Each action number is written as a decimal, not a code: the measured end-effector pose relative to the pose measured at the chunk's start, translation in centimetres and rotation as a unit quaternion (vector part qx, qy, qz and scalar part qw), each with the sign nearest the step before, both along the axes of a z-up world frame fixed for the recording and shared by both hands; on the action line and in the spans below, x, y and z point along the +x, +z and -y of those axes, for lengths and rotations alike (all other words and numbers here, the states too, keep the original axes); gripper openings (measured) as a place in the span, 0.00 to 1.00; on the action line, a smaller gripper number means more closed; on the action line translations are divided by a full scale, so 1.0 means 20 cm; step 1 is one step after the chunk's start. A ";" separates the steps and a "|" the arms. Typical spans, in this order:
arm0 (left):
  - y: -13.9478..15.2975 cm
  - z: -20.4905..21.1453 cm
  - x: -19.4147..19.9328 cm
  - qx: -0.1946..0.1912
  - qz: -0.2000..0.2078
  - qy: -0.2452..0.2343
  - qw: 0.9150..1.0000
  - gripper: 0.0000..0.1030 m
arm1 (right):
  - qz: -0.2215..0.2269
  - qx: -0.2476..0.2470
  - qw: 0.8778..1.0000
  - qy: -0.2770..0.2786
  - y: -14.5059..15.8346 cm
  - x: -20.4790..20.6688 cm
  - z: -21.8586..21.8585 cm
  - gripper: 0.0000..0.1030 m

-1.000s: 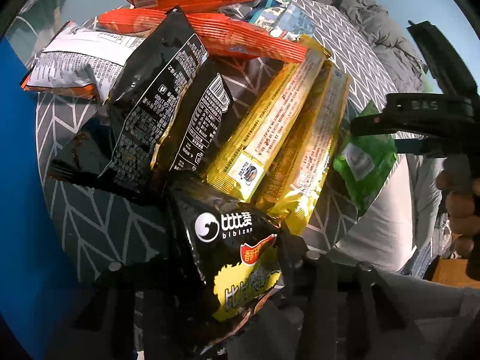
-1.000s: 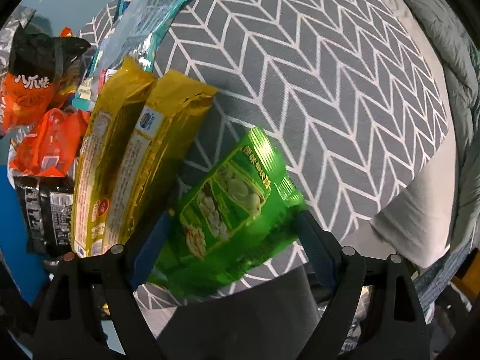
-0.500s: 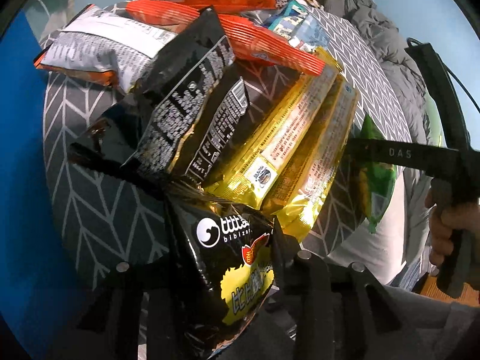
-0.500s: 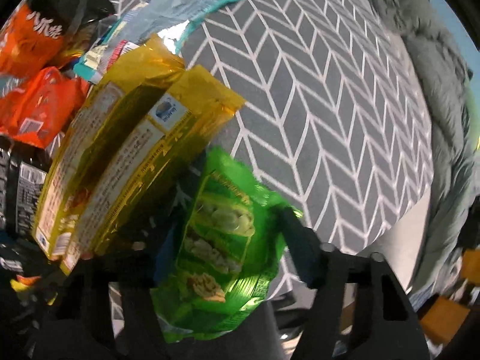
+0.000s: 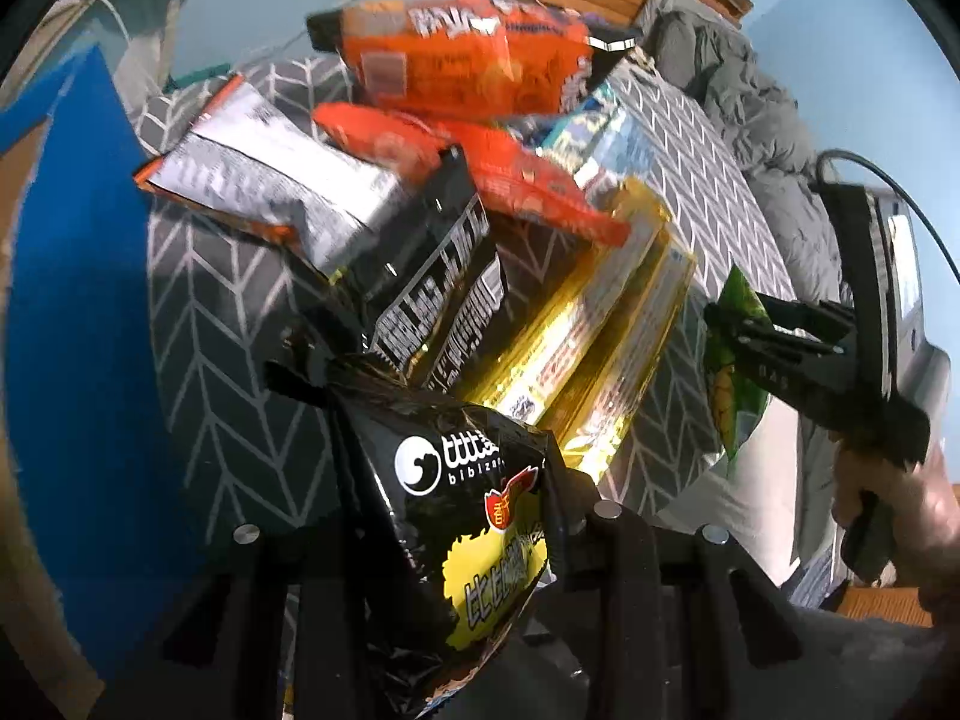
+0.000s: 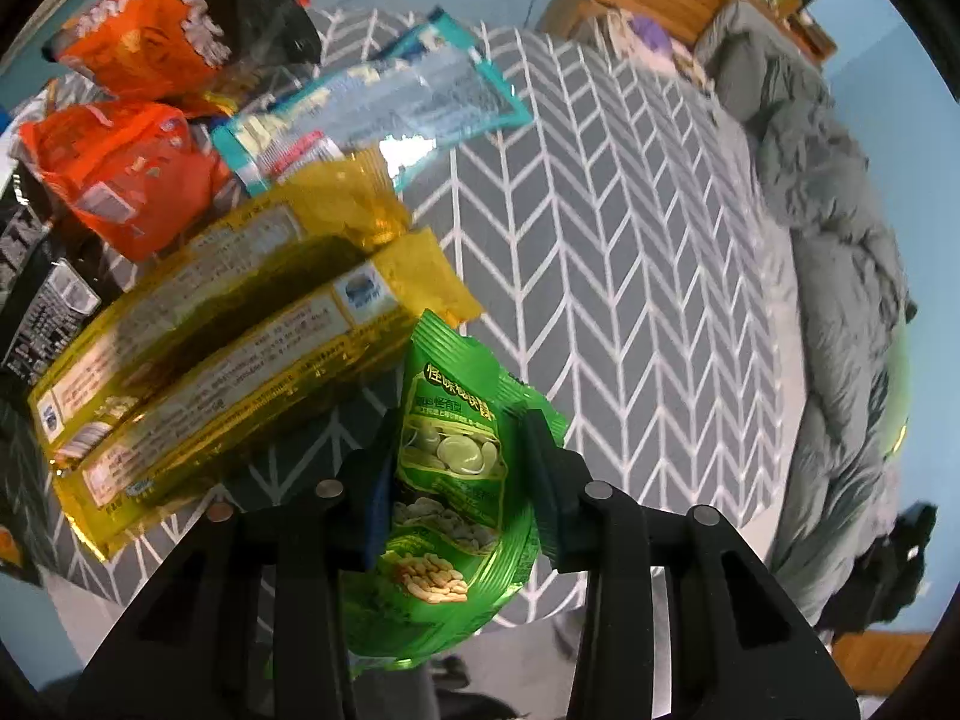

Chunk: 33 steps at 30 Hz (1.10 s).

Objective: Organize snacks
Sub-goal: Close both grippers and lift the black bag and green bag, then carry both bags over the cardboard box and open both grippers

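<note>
My left gripper is shut on a black snack bag with yellow print, held a little above the round table's grey chevron cloth. The jaws of my right gripper are closing on a green snack bag, and both pads press its sides. It hangs upright over the table's near edge. In the left wrist view the right gripper shows at the right with the green bag in it and a hand on its handle.
Two long yellow packs lie side by side beside the green bag. Past them are black bags, orange bags, a teal pack and a silver bag. A grey duvet lies beyond the table.
The right gripper's jaws came together on the green bag while the gripper rolled and turned the bag upright. The left gripper rose with the black bag and shifted, so the pile looks farther off.
</note>
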<state>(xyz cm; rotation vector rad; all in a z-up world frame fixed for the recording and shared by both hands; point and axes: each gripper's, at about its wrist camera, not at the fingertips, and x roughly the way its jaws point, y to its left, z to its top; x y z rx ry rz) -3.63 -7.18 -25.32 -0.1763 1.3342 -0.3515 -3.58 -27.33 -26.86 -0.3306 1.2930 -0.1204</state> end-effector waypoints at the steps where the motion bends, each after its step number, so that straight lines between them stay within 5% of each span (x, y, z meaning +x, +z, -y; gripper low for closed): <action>1: 0.01 -0.01 0.00 -0.002 0.002 0.003 1.000 0.33 | 0.006 -0.002 1.000 0.007 0.04 -0.01 0.01 0.35; 8: 0.18 -0.09 -0.01 -0.012 0.027 0.029 0.999 0.33 | 0.047 -0.020 0.996 0.066 0.19 -0.04 -0.01 0.35; 22: 0.48 -0.20 0.02 -0.032 0.077 0.074 0.994 0.33 | 0.115 0.058 0.987 0.096 0.60 0.13 -0.01 0.35; 33: 0.74 -0.41 0.02 -0.023 0.136 0.137 0.981 0.33 | 0.152 0.105 0.966 0.179 0.87 0.23 -0.29 0.35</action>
